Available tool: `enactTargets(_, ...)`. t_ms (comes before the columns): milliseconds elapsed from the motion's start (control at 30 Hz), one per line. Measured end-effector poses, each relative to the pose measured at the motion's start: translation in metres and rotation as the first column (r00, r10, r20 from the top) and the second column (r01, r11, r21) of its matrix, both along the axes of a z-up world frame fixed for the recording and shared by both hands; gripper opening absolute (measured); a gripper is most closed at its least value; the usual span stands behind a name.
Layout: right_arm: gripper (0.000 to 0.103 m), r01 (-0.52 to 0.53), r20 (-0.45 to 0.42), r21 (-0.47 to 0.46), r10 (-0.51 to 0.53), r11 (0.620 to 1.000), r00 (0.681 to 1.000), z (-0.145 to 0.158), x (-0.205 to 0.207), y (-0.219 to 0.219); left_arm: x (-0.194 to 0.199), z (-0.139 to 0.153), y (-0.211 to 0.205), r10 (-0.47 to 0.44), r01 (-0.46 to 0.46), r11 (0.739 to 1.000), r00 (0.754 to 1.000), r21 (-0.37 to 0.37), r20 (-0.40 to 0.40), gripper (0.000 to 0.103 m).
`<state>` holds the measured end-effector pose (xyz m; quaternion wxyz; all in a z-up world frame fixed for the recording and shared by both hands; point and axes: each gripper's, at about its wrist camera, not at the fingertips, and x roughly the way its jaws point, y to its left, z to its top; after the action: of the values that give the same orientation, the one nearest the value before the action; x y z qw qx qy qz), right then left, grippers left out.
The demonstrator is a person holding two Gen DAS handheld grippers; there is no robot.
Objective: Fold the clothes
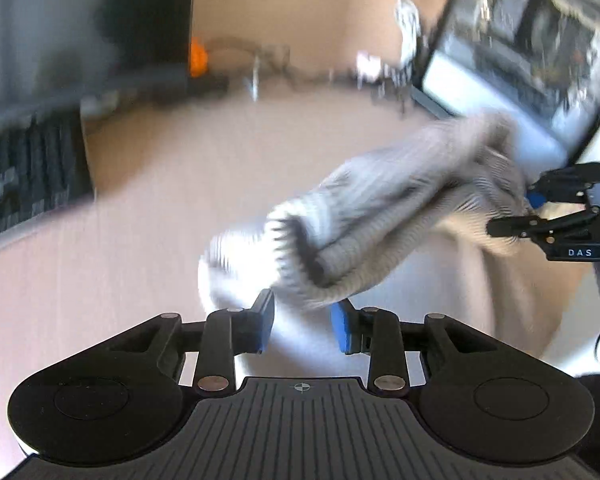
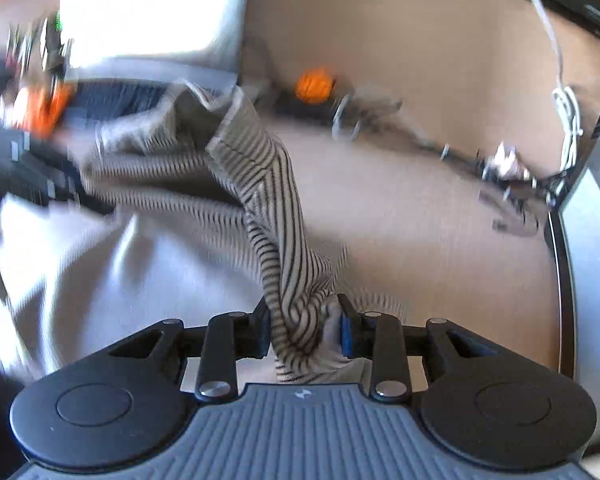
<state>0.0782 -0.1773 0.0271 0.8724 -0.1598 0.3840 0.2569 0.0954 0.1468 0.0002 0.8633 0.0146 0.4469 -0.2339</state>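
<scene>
Right gripper point(image 2: 304, 328): clamping a bunched end of the striped garment point(image 2: 276, 216); fabric is filling the space between its blue pads point(image 2: 345, 334).

Striped garment: hanging lifted above the tan table point(image 2: 420, 240), stretching away from the right gripper toward the left of that view.

Left gripper point(image 1: 302, 326): jaws standing apart, nothing pinched; the garment's other end point(image 1: 312, 240) is drooping just ahead of its fingertips, possibly brushing the right pad point(image 1: 340, 328), though motion blur is hiding any contact.

Laptop point(image 1: 520, 60): sitting open at the table's far side.
</scene>
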Motion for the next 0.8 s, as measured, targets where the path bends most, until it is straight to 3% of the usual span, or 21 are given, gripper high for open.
enactTargets(100, 0.033, 0.025, 0.004, -0.086, -0.025, 0.996, 1.000, -0.018, -0.031, 0.000, -0.018, -0.011, 0.011, -0.017, 0.017, 1.000, 0.998, 0.003, -0.056, 0.044)
enactTargets(167, 0.038, 0.055, 0.007, -0.113, -0.054, 0.992, 0.998, -0.022, -0.047, -0.003, -0.028, -0.011, 0.021, -0.034, 0.034, 0.999, 0.996, -0.007, -0.077, 0.057)
enactTargets(267, 0.043, 0.117, -0.009, -0.075, -0.118, 0.990, 0.993, -0.013, -0.061, -0.022, -0.037, 0.000, 0.038, -0.042, 0.036, 0.996, 0.996, -0.077, -0.074, 0.073)
enactTargets(433, 0.059, 0.255, -0.050, 0.080, -0.252, 0.964, 0.966, 0.013, -0.060, -0.062, -0.020, 0.009, 0.045, 0.043, -0.059, 0.978, 0.996, -0.202, -0.082, 0.085)
enactTargets(533, 0.064, 0.342, -0.115, 0.238, -0.323, 0.909, 0.939, 0.018, -0.042, -0.077, -0.007, 0.006, 0.041, 0.102, -0.124, 0.959, 0.990, -0.255, -0.096, 0.094)
enactTargets(633, 0.065, 0.389, -0.179, 0.319, -0.348, 0.864, 0.920, 0.003, -0.016, -0.070, 0.006, -0.012, 0.016, 0.117, -0.143, 0.959, 0.986, -0.246, -0.114, 0.093)
enactTargets(800, 0.065, 0.382, -0.178, 0.271, -0.344, 0.883, 0.922, -0.015, 0.023, -0.050, 0.025, -0.031, -0.015, 0.134, -0.167, 0.961, 0.978, -0.221, -0.157, 0.088)
